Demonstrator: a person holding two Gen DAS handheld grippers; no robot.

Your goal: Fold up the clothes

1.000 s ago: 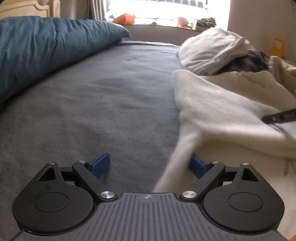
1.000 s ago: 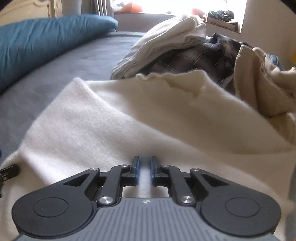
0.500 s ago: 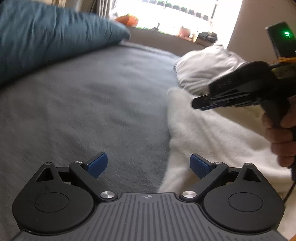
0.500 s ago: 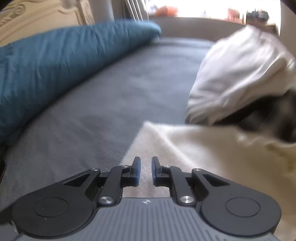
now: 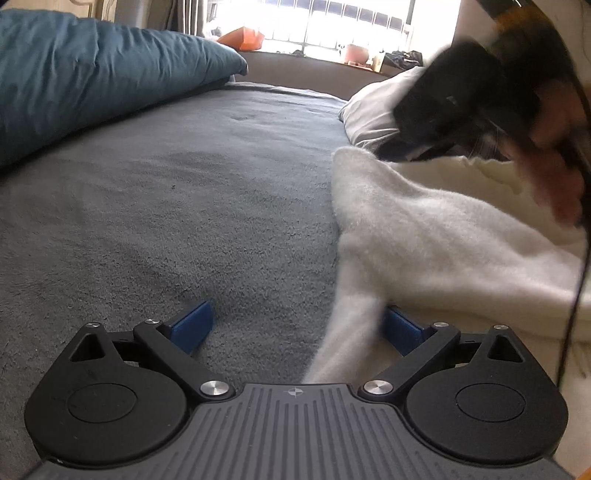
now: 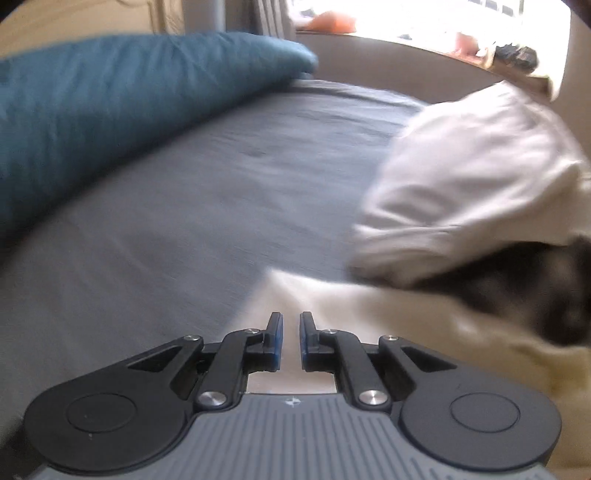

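**Cream garment on grey bed, left jaws wide, right jaws near shut**

Left wrist view: left gripper low over grey bed cover, jaws spread wide and just now opening further. Blue pads well apart. Between them a blurred strip of cream fleece garment, running down toward the gripper body and lying just beside the right-hand pad; neither pad seen pressing on it. Rest of the garment spread to the right over the bed, edge rising toward upper right.

Same view, upper right: right gripper seen from outside, dark and blurred, tips down near the far edge of the cream garment. Person's hand on its handle, also blurred. Dark cable hanging down the right edge.

Right wrist view: right gripper with jaws drawn nearly together, only a narrow slit left. Cream fabric visible under and beyond the tips; cannot tell whether any of it sits pinched in the slit. Frame smeared.

Surroundings: teal duvet bunched along the left of the bed. White folded cloth heaped on the right, touching the far edge of the cream garment. Dark plaid garment tucked beneath the white cloth, blurred. Bright window at the back with small items on the sill, orange object among them.
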